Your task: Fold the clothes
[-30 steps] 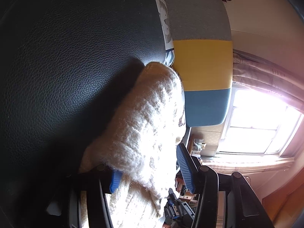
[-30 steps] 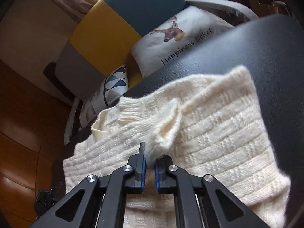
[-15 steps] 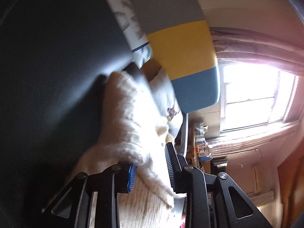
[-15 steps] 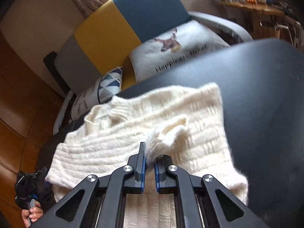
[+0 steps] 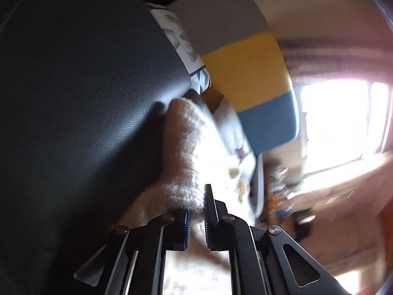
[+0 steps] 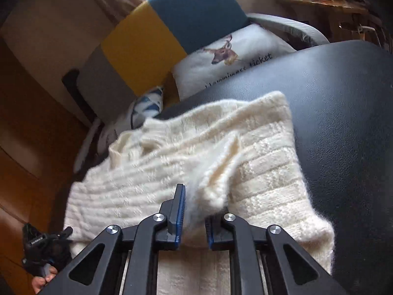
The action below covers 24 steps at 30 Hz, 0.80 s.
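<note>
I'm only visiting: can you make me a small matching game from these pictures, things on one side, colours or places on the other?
Things:
1 sweater
2 deer cushion
3 chair back
4 padded top

Descriptions:
A grey, yellow and blue bands
B black, leathery
C cream knit, spread on the padded top
D white, propped against the chair back

Pairs: 1-C, 2-D, 3-A, 4-B

"ticket" in black script on the deer-print pillow
</note>
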Motion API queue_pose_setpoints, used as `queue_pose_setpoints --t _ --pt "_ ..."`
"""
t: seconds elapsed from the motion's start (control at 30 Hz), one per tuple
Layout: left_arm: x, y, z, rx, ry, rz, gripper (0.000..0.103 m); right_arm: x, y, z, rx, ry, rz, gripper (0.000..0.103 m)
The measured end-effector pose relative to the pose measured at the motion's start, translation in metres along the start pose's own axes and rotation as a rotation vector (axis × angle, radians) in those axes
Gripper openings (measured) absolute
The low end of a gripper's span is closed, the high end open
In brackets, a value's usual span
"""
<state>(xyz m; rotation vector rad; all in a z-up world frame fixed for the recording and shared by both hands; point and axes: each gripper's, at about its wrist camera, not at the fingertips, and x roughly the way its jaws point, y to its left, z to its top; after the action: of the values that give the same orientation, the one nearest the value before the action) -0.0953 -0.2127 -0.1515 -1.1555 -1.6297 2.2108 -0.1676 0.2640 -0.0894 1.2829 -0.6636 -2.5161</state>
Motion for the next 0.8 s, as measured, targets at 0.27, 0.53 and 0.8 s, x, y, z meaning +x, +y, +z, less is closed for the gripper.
queue_pose_setpoints --t 0.27,0.53,0.8 --pt "-0.038 0.005 0.016 0.096 0.069 0.004 0.037 0.011 -0.004 -0.006 -0.034 0.029 -0.008 0.011" --pt "0.016 -0.017 0.095 0.139 0.174 0.052 0.056 0.013 -0.008 -0.008 -0.036 0.009 0.039 0.011" --pt "0.063 -0.056 0.115 0.277 0.233 0.014 0.012 0.01 0.008 -0.003 -0.13 0.011 -0.053 0.012"
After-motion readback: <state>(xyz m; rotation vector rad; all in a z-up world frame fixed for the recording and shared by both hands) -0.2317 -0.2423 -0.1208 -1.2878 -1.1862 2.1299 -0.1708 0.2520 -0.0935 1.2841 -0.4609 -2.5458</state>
